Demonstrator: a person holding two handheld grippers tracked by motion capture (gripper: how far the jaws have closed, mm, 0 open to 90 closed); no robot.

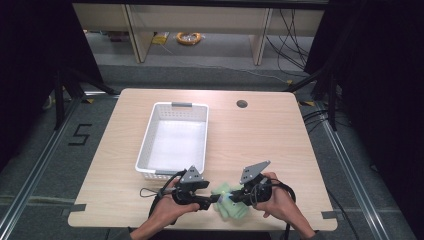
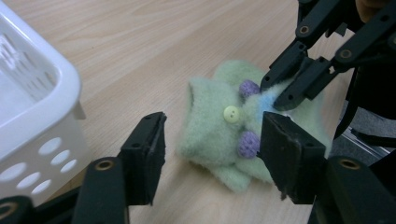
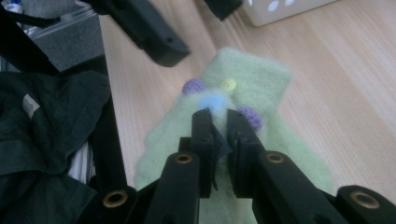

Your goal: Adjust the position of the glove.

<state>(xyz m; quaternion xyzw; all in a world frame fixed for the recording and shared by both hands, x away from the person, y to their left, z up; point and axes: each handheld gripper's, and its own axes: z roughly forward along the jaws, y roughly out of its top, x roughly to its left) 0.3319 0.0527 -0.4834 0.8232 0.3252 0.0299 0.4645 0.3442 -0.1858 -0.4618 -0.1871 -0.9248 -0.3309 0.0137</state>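
- My left tool (image 1: 214, 200) is matte black, with a grey three-cornered plate on top and a thin black cable looping away from its body.
- My right tool (image 1: 231, 198) matches it: black frame, grey plate, black cable.
- Up close, each jaw is a flat black block on black link arms, pinned with brass-coloured round rivets.
- Dark sleeve cuffs cover both wrists.

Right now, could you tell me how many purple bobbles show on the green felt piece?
2: one bobble above the yellow button, beside the right gripper; the other bobble below it. More may be hidden underneath.
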